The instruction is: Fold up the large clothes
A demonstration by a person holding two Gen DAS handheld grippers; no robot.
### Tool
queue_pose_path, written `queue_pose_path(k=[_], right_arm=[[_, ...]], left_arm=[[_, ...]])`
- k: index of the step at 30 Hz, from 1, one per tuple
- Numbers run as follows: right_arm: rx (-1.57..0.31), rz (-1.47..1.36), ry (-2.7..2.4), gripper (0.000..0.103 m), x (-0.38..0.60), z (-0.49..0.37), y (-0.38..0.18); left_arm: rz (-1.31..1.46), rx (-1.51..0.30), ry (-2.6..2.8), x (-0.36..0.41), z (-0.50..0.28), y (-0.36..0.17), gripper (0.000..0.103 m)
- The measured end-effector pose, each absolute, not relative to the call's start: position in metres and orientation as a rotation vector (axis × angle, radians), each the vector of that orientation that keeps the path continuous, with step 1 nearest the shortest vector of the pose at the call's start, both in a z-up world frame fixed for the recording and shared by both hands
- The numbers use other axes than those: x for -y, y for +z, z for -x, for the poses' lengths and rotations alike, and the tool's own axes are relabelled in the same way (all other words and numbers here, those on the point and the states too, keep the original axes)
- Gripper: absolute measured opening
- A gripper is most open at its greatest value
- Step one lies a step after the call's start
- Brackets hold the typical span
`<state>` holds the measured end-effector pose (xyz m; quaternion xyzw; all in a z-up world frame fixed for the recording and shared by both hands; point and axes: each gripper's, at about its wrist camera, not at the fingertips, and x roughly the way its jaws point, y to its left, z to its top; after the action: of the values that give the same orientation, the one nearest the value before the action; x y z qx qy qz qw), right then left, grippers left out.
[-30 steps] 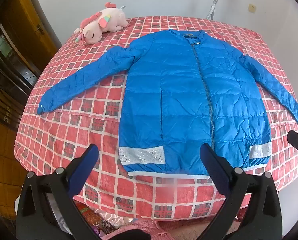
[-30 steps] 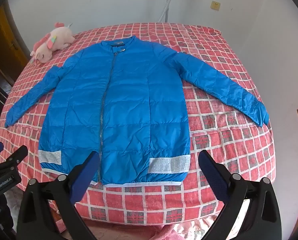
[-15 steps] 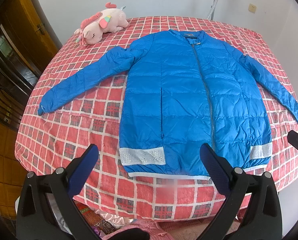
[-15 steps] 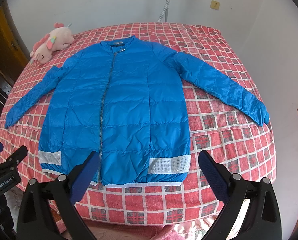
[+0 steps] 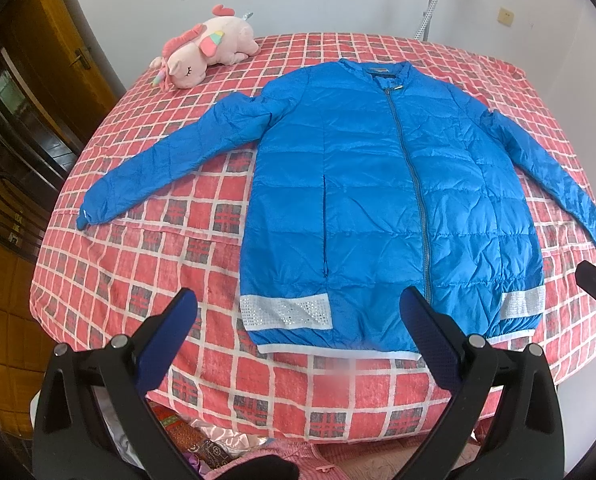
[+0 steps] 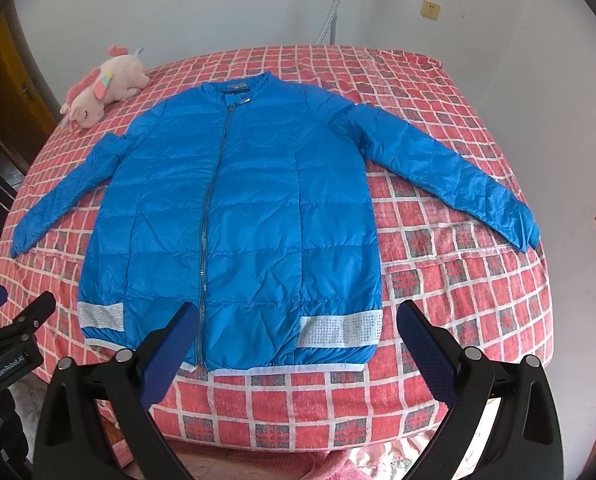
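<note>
A blue padded jacket (image 5: 378, 200) lies flat on the bed, front up, zipped, collar far, both sleeves spread out; it also shows in the right wrist view (image 6: 237, 216). Silver bands sit at its near hem. My left gripper (image 5: 298, 320) is open and empty, hovering off the near bed edge below the hem's left part. My right gripper (image 6: 293, 328) is open and empty, hovering before the hem's right part. The left gripper shows at the left edge of the right wrist view (image 6: 13, 320).
The bed has a red checked cover (image 5: 137, 272). A pink plush unicorn (image 5: 201, 52) lies at the far left corner. A wooden door (image 5: 57, 48) stands to the left and white walls behind. Pink cloth (image 6: 378, 464) lies below the near bed edge.
Nothing has visibly changed; both grippers hold almost still, with only a very slight drift of the view.
</note>
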<state>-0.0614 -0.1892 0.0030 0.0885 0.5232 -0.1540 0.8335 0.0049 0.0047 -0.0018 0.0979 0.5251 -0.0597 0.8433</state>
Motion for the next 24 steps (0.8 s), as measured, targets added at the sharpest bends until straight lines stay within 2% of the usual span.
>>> queue_pose_path(k=[24], right_arm=[[-1.111, -0.19, -0.323, 0.099, 0.1888, 0.0599, 0.0026]], left_arm=[[-0.209, -1.107, -0.124, -0.0113, -0.0056, -0.0049, 0.1]])
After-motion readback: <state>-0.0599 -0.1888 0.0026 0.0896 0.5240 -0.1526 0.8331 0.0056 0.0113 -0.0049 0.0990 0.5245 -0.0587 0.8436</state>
